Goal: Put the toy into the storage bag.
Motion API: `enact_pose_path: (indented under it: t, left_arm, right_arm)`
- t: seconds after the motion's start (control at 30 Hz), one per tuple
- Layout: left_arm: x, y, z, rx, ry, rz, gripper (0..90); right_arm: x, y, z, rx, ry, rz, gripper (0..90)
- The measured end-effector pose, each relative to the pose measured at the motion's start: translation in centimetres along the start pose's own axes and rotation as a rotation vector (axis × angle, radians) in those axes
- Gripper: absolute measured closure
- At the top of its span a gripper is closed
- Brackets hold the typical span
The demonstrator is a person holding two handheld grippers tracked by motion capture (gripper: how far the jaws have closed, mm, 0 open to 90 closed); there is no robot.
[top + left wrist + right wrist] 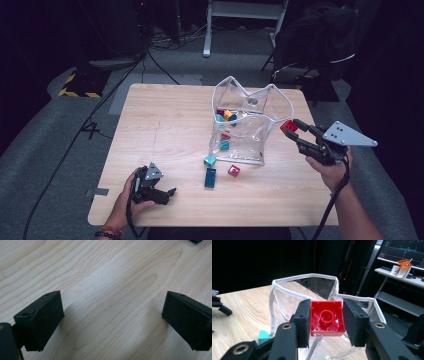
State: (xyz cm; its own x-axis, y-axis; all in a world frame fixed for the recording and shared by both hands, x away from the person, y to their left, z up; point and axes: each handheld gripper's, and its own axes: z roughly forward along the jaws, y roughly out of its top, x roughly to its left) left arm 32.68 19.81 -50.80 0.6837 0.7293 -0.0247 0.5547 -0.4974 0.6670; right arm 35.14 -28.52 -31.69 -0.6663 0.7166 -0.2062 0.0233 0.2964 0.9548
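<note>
Item: small square red plastic building block [327,318], hollow underside facing the camera, clamped between the pads of the right tongs [326,322], held in the air just beside the white-trimmed rim of the clear plastic pouch [287,287] standing on the light wooden tabletop [165,125]

Handling note: block is wanting to be carried fully over the pouch mouth and lowered past the trim before letting go, lest it glance off the soft rim

Left tongs [112,317]: released, gripping nothing, hovering close over bare wood

High view is adding: loose pieces on the tabletop in front of the pouch, namely a teal cube [209,160], a long dark blue brick [210,177], a small red block [233,170]; further coloured blocks inside the pouch
</note>
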Motion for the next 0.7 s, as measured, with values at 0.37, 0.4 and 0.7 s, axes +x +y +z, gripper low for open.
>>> enact_pose_path:
  t: [0.37,0.4,0.7]
  left_arm:
    - [0.0,0.0,0.0,0.0,0.0,0.0,4.0]
    - [0.0,0.0,0.0,0.0,0.0,0.0,4.1]
    - [0.0,0.0,0.0,0.0,0.0,0.0,4.1]
  right_arm:
    - [-0.9,0.7,1.7,0.004,-0.014,0.022,59.4]
    - [-0.9,0.8,1.9,0.009,-0.02,0.017,59.4]
    - [-1.4,1.2,3.7,0.027,-0.045,0.031,59.4]
